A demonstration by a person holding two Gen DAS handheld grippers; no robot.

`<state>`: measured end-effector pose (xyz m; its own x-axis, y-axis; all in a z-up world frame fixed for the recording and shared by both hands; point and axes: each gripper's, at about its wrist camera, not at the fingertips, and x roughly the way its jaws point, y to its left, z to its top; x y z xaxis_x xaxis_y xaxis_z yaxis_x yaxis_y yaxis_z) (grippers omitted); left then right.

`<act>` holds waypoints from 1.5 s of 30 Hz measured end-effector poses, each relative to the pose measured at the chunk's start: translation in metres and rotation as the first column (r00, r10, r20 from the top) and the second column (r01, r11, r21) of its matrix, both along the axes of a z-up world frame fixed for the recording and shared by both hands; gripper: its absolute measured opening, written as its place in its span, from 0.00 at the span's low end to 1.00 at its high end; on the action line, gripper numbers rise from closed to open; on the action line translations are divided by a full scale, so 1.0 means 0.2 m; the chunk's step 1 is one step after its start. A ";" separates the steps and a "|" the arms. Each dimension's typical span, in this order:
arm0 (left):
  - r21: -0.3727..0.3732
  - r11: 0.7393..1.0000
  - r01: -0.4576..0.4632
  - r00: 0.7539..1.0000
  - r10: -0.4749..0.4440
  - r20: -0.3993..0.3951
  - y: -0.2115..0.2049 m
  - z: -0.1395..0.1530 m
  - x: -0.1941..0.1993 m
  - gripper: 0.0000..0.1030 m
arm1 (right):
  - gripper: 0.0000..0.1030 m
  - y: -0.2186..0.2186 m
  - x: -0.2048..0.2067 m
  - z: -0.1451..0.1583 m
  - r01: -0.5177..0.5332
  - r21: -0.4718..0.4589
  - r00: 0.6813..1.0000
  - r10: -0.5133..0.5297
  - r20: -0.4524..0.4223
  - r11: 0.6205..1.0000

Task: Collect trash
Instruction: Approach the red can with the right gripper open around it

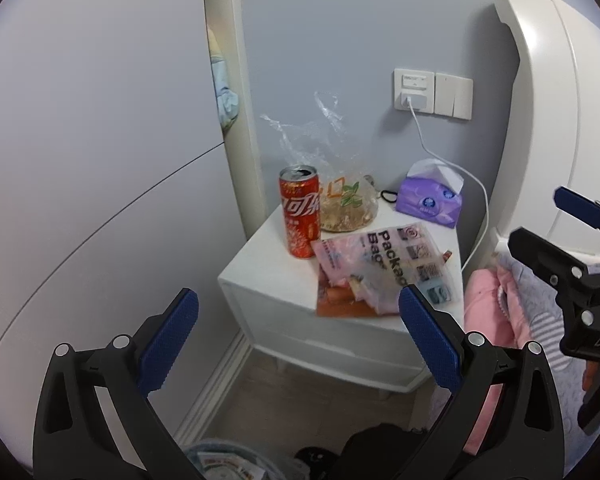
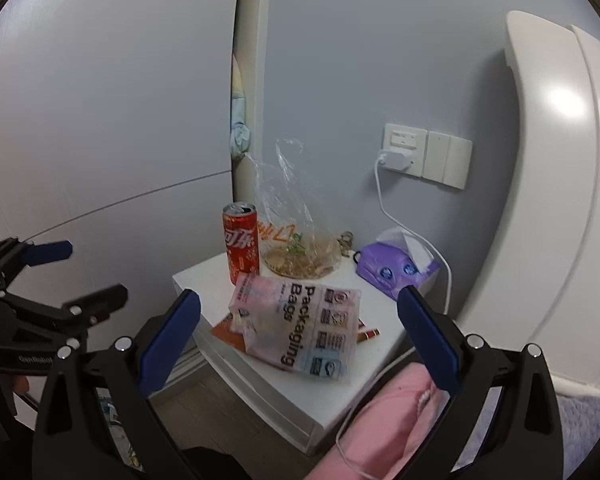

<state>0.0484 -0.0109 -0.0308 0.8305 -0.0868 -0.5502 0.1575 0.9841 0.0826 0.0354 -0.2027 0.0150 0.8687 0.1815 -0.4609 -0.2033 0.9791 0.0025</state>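
Both grippers wide apart and empty, short of the white bench.

Nearest, left gripper [image 1: 298,322] and right gripper [image 2: 299,322] with blue fingers [image 2: 172,338] spread, nothing held. Beyond, on the bench [image 2: 300,396], a "Packaging Bags" pouch [image 2: 304,330] lying flat, long axis running front edge to back, atop an orange leaflet [image 2: 226,330]. Behind, upright red can [image 2: 241,242], opened top up; beside it a clear bag of scraps [image 2: 300,248]; farther right, purple tissue pack [image 2: 392,268].

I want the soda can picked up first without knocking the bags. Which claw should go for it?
Probably the left claw: the red can stands at the nightstand's left edge, with open space on that side. The right claw would have to reach across the Packaging Bags pouch.
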 end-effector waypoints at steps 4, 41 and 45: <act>0.018 1.000 0.009 1.000 -0.009 0.003 -0.01 -0.02 0.10 0.95 | 0.93 -0.02 0.12 0.01 -0.047 0.053 0.999 0.047 -0.009 0.997; 0.137 0.974 0.180 0.981 -0.189 0.051 -0.01 -0.36 0.87 0.94 | 0.93 0.29 1.00 -0.29 -0.264 0.093 0.953 0.275 -0.126 0.960; 0.116 0.972 0.206 0.977 -0.212 0.039 0.00 -0.40 0.95 0.94 | 0.93 0.33 1.09 -0.33 -0.272 0.105 0.948 0.285 -0.143 0.957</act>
<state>0.2385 -0.0104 -0.1115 0.8277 -0.2022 -0.5234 0.3513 0.9141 0.2024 0.2532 -0.1365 -0.0502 0.6969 0.4495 -0.5588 -0.4586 0.8784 0.1347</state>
